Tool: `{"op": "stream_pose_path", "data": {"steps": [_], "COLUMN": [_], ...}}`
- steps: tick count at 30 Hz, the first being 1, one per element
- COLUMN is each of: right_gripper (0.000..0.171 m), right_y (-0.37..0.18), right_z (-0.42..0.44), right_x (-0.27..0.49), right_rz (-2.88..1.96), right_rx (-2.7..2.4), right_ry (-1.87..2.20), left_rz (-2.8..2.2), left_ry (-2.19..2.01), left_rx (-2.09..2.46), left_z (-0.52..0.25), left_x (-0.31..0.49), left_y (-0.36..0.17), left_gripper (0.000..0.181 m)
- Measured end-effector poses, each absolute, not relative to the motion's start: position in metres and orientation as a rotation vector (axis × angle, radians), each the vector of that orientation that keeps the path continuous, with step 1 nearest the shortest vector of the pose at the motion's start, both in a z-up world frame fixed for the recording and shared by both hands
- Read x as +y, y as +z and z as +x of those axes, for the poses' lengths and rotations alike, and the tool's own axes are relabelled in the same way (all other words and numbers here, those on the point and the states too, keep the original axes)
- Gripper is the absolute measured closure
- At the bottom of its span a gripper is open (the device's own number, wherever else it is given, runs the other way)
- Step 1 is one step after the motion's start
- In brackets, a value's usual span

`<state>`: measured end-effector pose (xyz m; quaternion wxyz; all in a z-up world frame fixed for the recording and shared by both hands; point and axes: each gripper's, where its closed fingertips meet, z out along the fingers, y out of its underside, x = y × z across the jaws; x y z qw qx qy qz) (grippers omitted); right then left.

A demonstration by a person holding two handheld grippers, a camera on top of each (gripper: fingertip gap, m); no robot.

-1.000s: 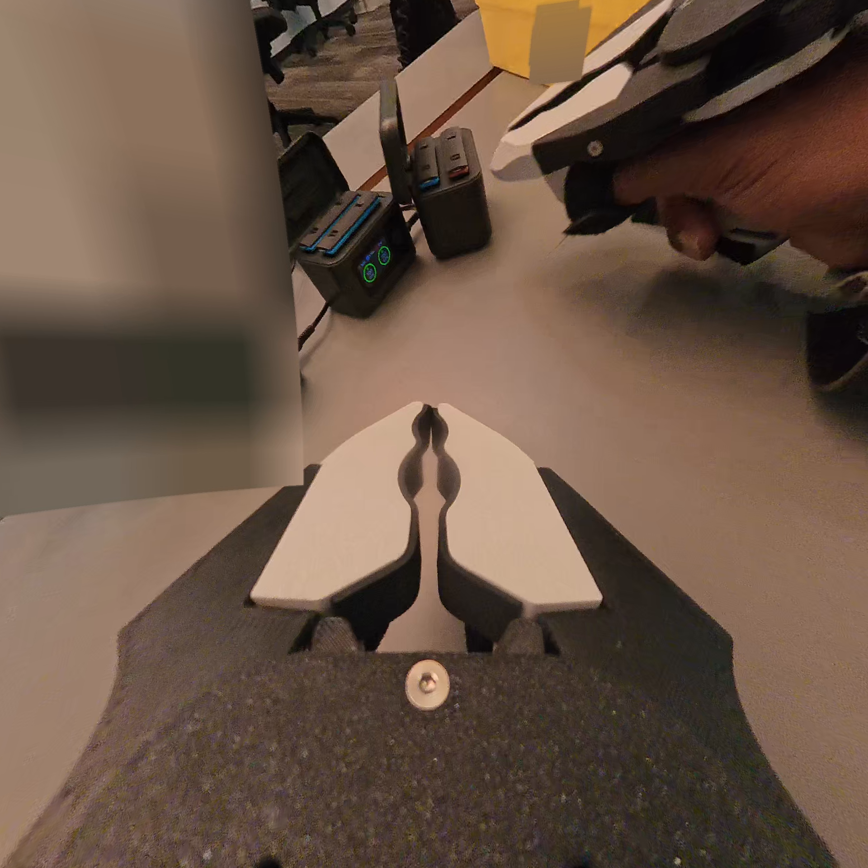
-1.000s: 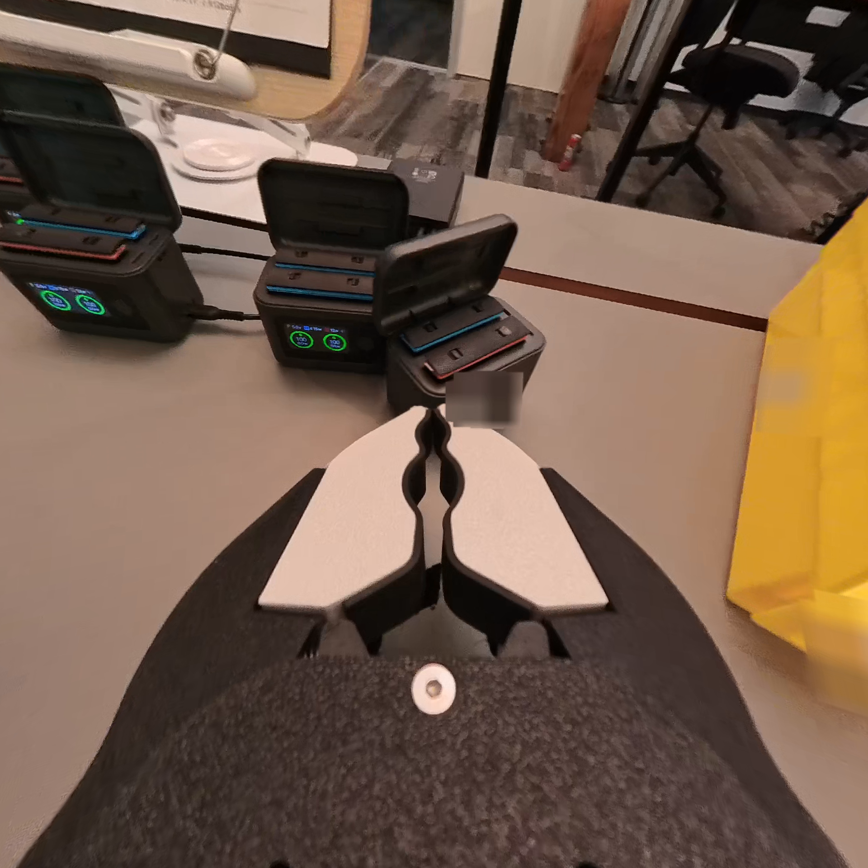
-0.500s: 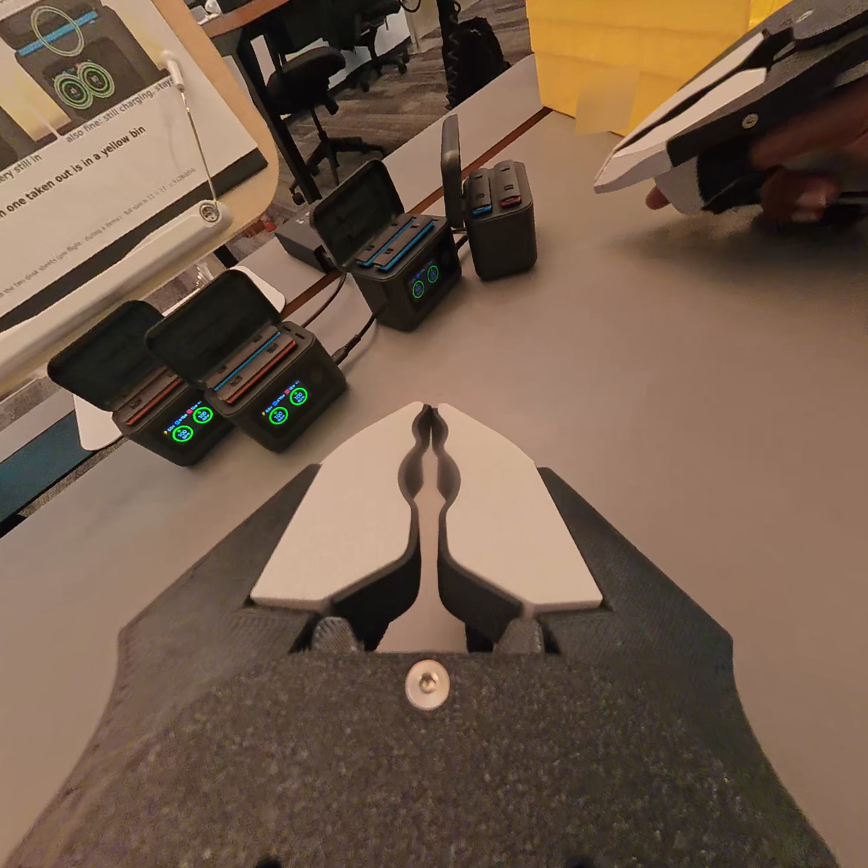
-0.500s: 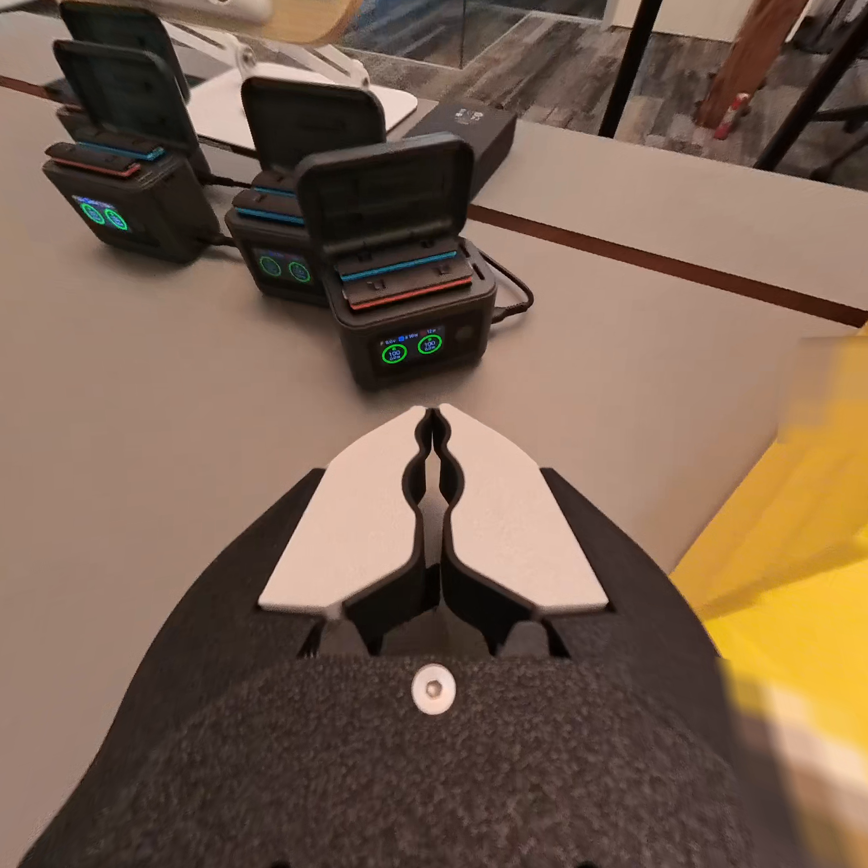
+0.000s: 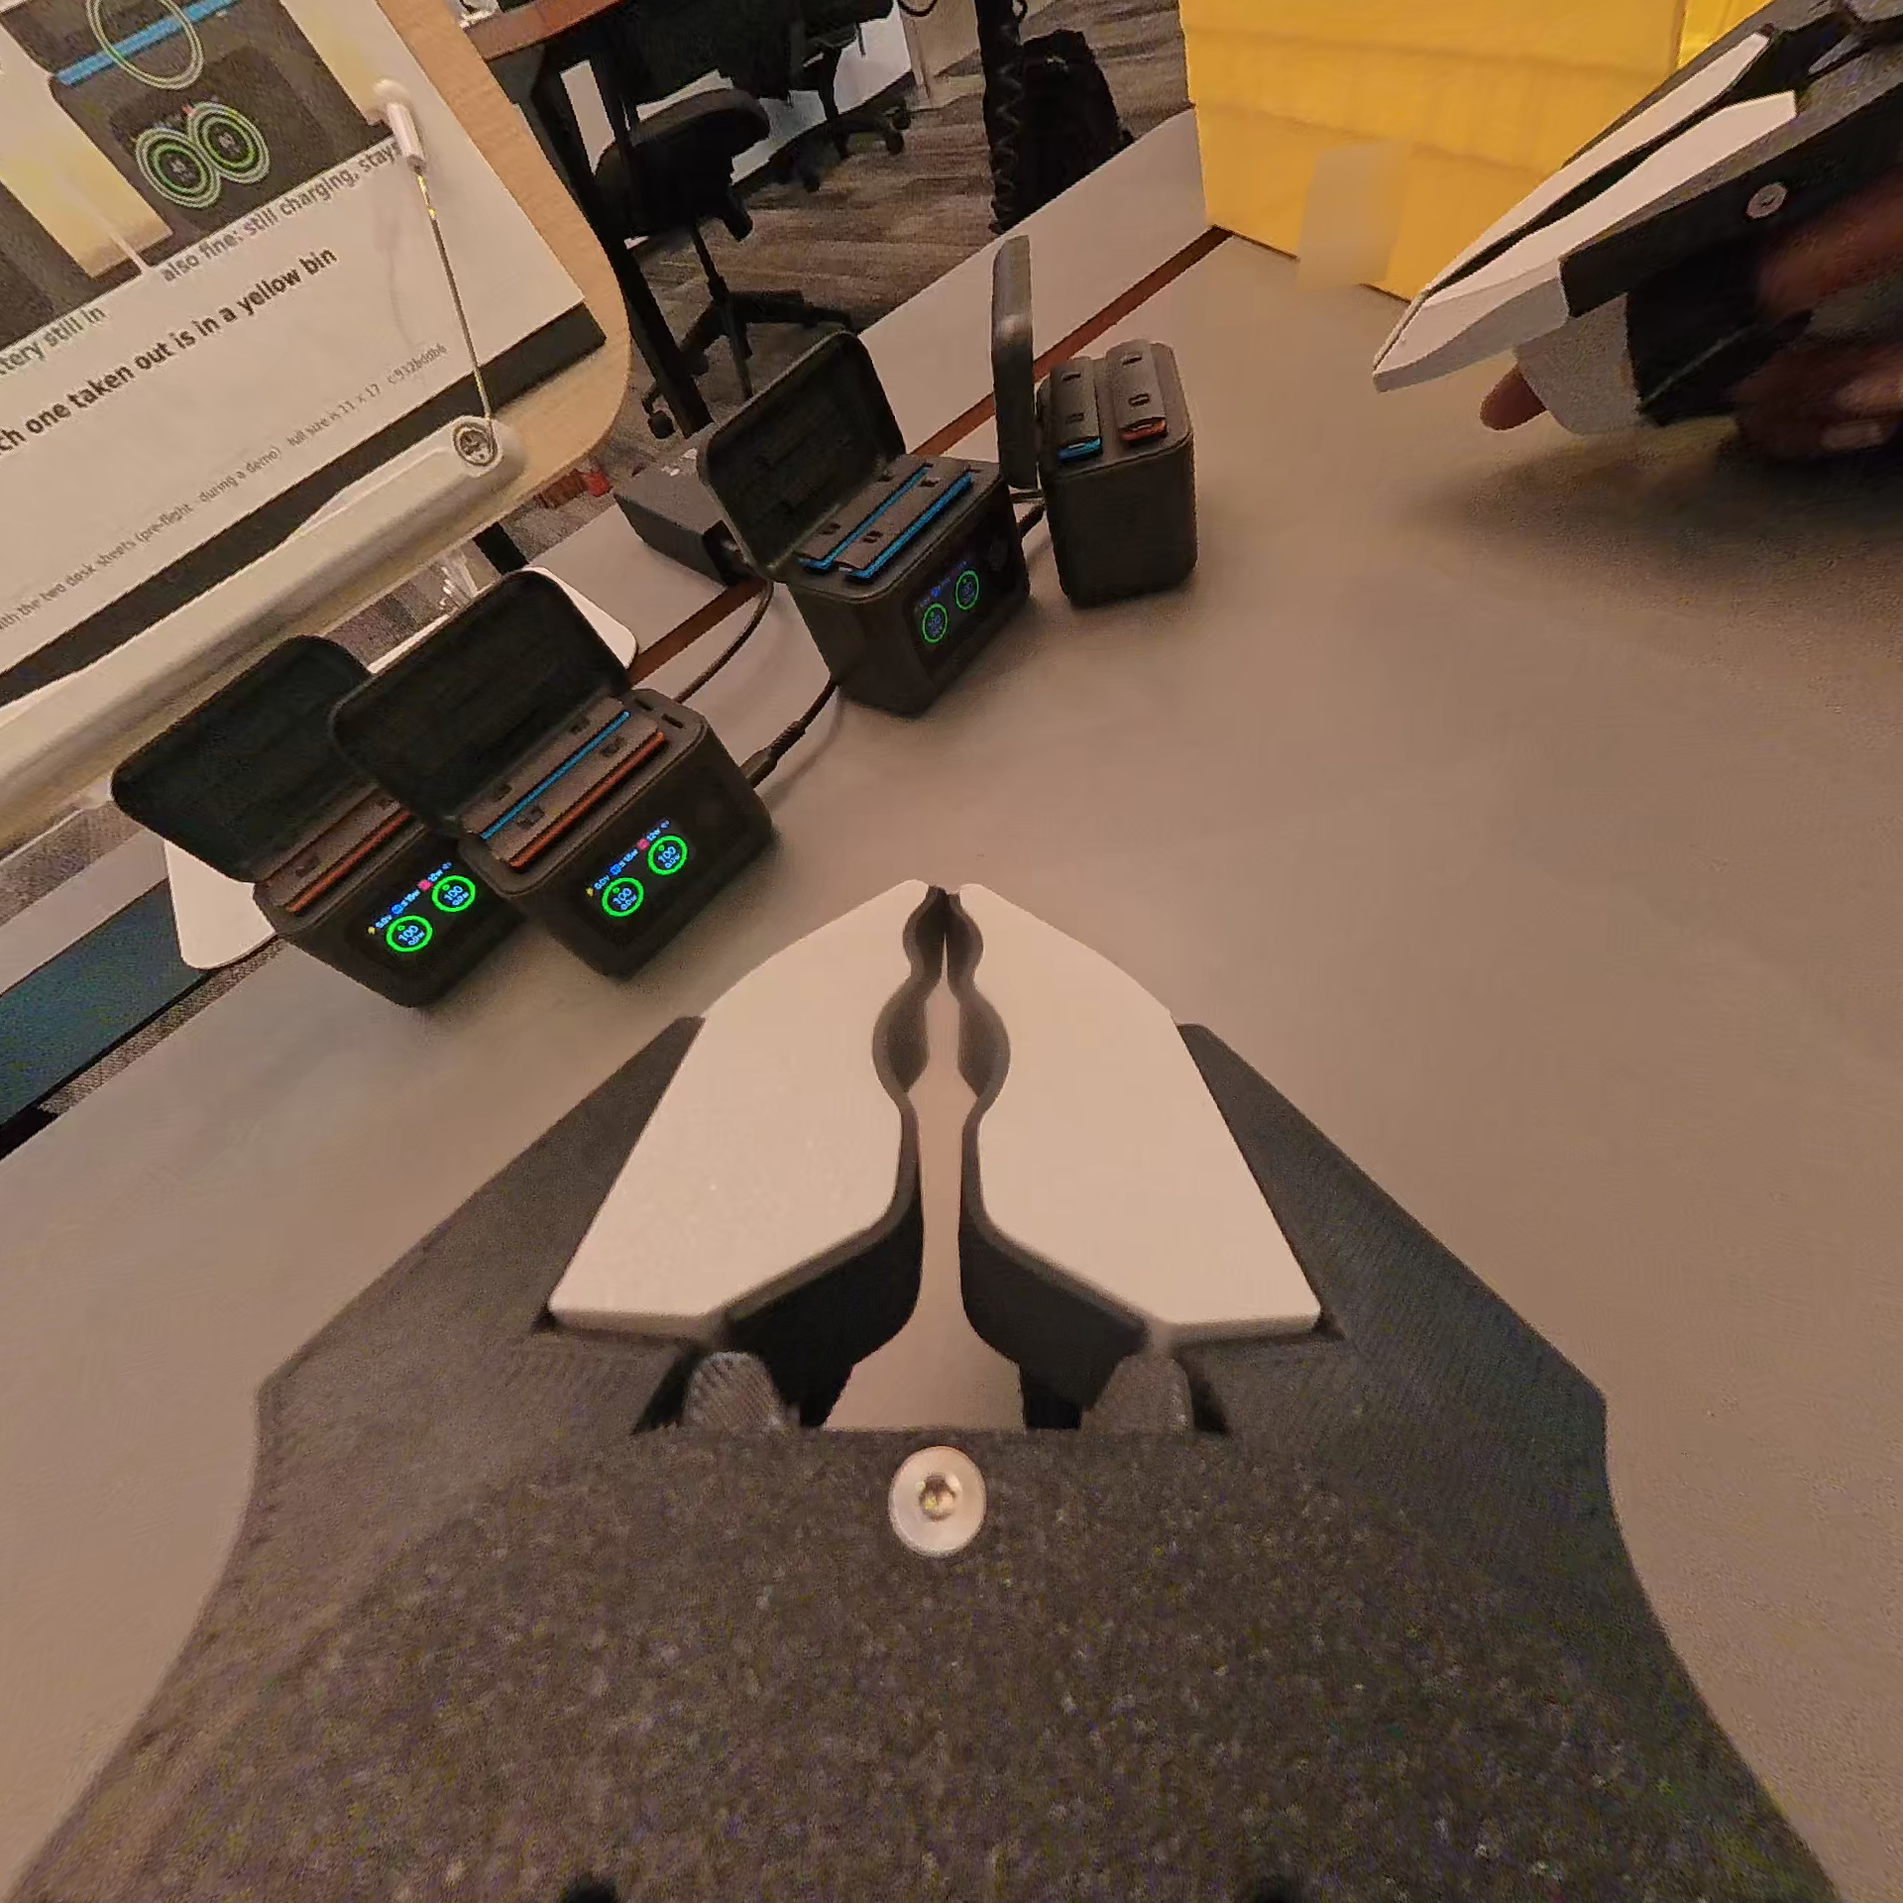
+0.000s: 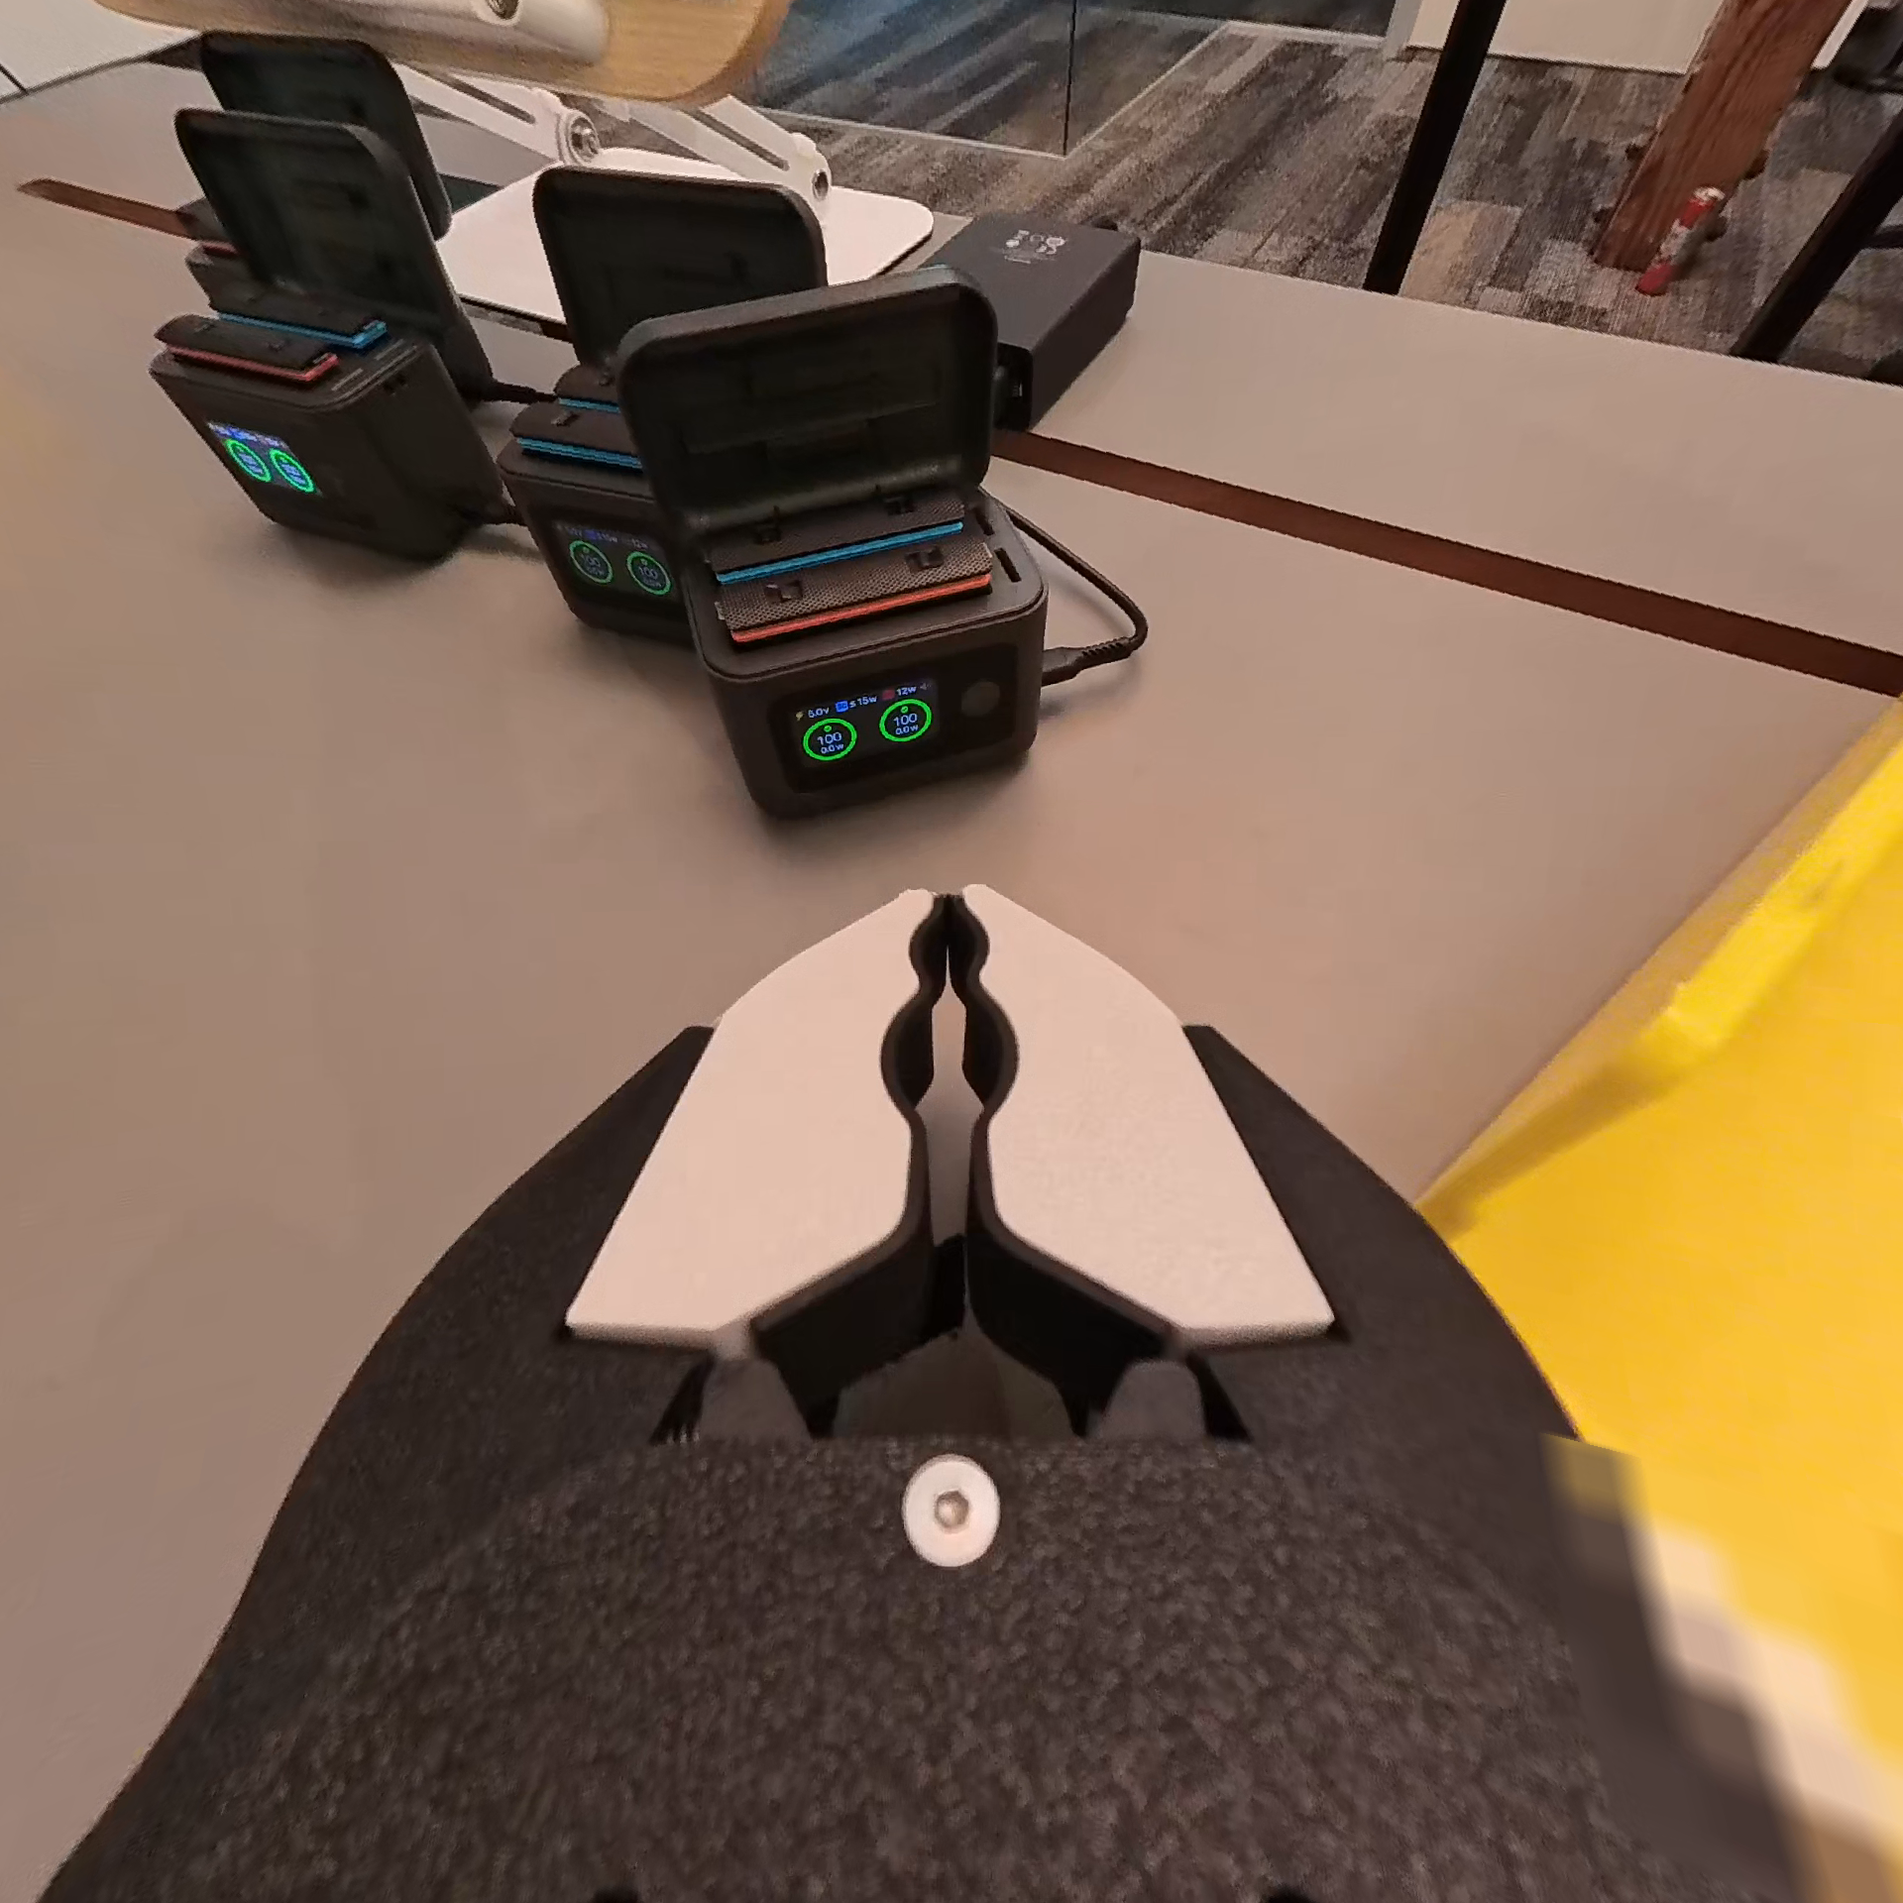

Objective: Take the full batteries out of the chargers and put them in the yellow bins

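left gripper (image 5: 939,894) low over table (image 5: 1442,824), fingers pressed together | right gripper (image 6: 948,898) facing charger (image 6: 875,659), fingers pressed together

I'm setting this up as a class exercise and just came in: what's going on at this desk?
A person holds a two-finger gripper in each hand over a grey desk. Four black chargers stand there with lids open; the nearest charger holds a blue-edged battery and a red-edged battery, and its screen shows green rings. The right gripper points at that charger, shut and empty, beside a yellow bin. The left gripper is also shut and empty. No battery is out yet.
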<state>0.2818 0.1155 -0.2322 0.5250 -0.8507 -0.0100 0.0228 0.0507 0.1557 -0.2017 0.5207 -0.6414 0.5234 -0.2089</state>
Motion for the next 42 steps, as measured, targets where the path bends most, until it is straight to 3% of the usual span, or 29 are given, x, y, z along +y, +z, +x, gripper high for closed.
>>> {"op": "stream_pose_path", "data": {"steps": [12, 21, 31, 42], "right_gripper": [0.171, 0.171, 0.168, 0.166], "right_y": [-0.231, -0.194, -0.169, -0.178], "right_z": [0.282, 0.25, 0.164, 0.123], "right_x": [0.116, 0.131, 0.155, 0.157], "right_rz": [-2.033, -1.927, -1.85, -1.846], "right_rx": [-0.02, -0.091, -0.304, -0.413], "right_ry": [0.039, -0.027, 0.039, 0.158], "left_rz": [-1.539, -1.618, -1.728, -1.818], "left_ry": [-0.496, -0.536, -0.513, -0.653], "left_rx": [1.258, 1.092, 0.936, 1.253], "left_z": [0.051, 0.03, -0.013, 0.028], "left_x": [0.157, 0.203, 0.306, 0.37], "left_y": [-0.204, -0.19, -0.191, -0.24], "left_gripper": [0.181, 0.18, 0.154, 0.114]}}
